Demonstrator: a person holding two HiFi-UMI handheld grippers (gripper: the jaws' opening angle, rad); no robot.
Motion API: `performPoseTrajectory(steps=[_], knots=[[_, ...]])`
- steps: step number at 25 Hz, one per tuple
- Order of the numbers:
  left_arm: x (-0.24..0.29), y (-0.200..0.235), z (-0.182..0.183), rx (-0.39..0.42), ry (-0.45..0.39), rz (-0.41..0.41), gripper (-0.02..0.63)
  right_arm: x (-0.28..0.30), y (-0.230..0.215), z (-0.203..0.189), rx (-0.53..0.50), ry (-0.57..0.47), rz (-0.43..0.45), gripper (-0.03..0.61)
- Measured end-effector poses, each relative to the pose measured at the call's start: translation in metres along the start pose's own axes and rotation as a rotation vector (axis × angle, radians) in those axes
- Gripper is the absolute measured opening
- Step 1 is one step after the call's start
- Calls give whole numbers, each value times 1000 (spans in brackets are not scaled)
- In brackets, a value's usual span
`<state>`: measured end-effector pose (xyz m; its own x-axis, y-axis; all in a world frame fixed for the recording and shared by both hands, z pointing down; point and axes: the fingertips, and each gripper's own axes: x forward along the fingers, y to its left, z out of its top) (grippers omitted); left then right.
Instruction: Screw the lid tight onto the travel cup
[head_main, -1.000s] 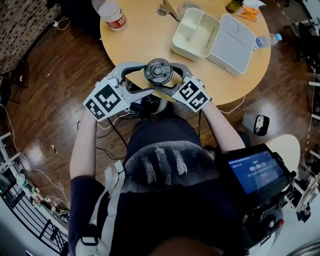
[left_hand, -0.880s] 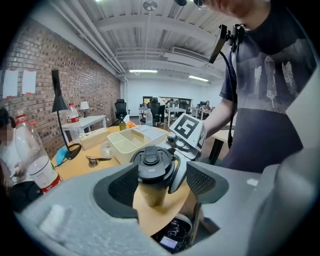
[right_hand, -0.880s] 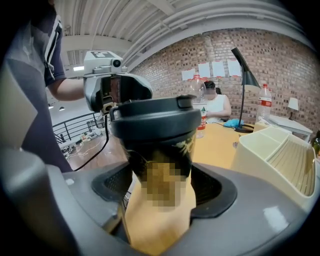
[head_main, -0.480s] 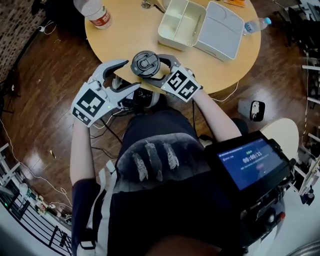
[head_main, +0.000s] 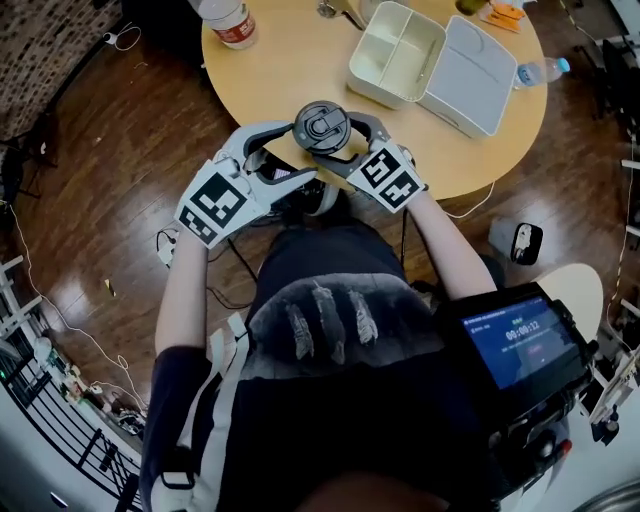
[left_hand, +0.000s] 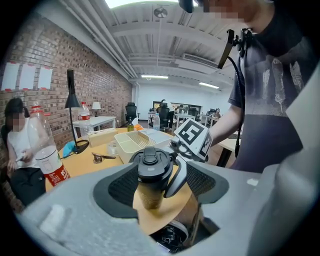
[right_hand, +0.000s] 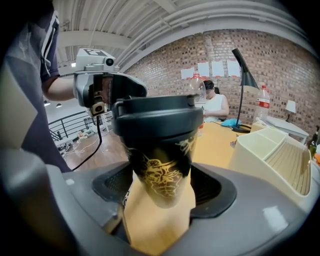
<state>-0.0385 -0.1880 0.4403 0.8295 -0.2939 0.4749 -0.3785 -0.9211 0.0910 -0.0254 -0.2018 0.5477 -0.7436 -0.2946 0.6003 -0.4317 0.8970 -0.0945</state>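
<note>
Jaws of my left gripper (left_hand: 161, 184) stand wide, bracketing the black screw lid (left_hand: 150, 161) without pinching it, having swung back in after a reset. My right gripper (right_hand: 161, 192) clamps the black gold-patterned travel cup (right_hand: 161, 167) at the near edge of the round wooden table (head_main: 290, 70); another tightening turn seems due.

A round wooden table (head_main: 280, 70) stands on dark wood floor (head_main: 100, 200), brick wall (right_hand: 280, 65) behind.
</note>
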Motion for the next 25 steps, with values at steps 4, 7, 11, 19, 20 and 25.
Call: performPoseTrajectory(steps=[4, 7, 11, 19, 20, 25], knots=[[-4, -3, -1, -20, -4, 17, 310, 4, -1, 3, -4, 2, 0, 359], [-4, -10, -2, -38, -10, 18, 310, 4, -1, 2, -6, 5, 2, 359], [-4, -17, -2, -45, -17, 6, 310, 4, -2, 1, -5, 9, -7, 358], [0, -38, 3, -81, -41, -61, 310, 4, 1, 0, 1, 12, -4, 357], [1, -40, 4, -81, -45, -70, 310, 4, 0, 1, -1, 11, -4, 356], [6, -50, 4, -58, -37, -100, 310, 6, 2, 0, -9, 17, -3, 354]])
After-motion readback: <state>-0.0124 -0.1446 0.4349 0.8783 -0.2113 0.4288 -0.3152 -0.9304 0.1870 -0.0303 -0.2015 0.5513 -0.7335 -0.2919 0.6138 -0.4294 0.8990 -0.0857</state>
